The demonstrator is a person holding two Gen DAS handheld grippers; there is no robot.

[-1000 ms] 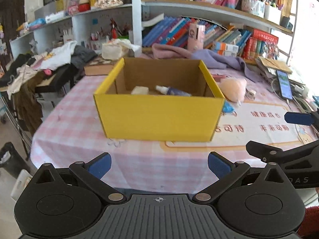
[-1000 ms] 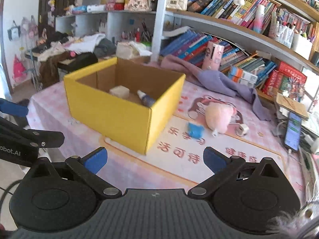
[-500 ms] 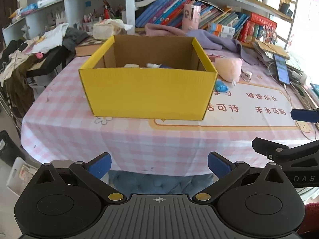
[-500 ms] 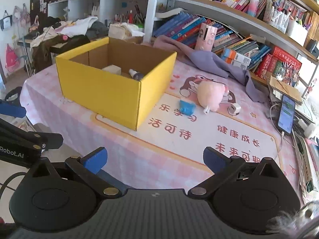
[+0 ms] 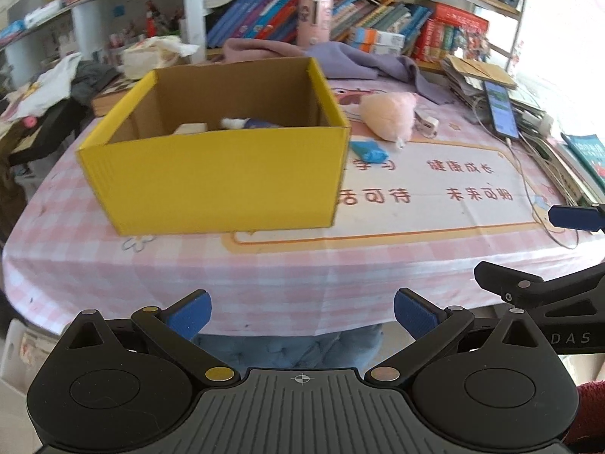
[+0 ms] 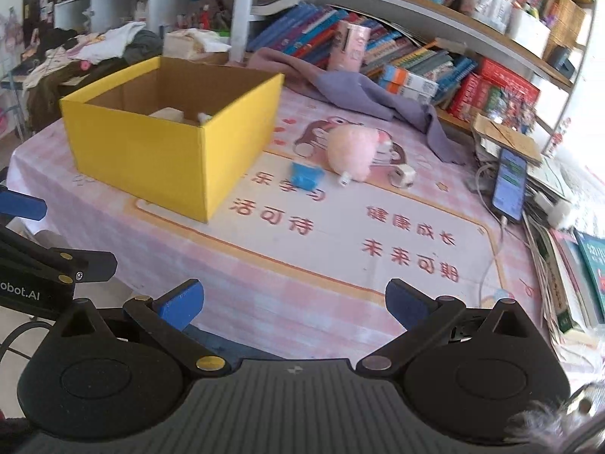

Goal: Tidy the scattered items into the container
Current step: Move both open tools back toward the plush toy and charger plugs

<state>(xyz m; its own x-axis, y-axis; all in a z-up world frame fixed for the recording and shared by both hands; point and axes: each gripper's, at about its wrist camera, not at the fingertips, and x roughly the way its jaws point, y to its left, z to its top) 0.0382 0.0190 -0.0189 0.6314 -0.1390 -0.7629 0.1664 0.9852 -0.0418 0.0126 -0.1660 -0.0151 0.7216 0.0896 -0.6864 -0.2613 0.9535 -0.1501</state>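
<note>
A yellow cardboard box [image 5: 223,178] [image 6: 159,151] stands open on the pink checked tablecloth; inside lie a pale block [image 5: 191,128] and a small bottle [image 5: 245,123]. To its right on the mat lie a blue packet [image 5: 368,151] [image 6: 306,176], a pink plush toy [image 5: 389,113] [image 6: 351,147] and a small white charger [image 6: 402,176]. My left gripper [image 5: 300,308] is open and empty, held off the table's near edge. My right gripper [image 6: 293,300] is open and empty too, over the near edge right of the box.
A phone [image 6: 510,185] on a cable and stacked books [image 6: 567,265] crowd the table's right side. A purple cloth [image 6: 359,90] lies behind the toy. Bookshelves [image 6: 397,49] line the back. Clothes [image 5: 45,87] are piled at the far left.
Both grippers stay open. The left one has swung right and closer, so the box looms larger. The right one has advanced over the table edge toward the blue packet and plush toy.
</note>
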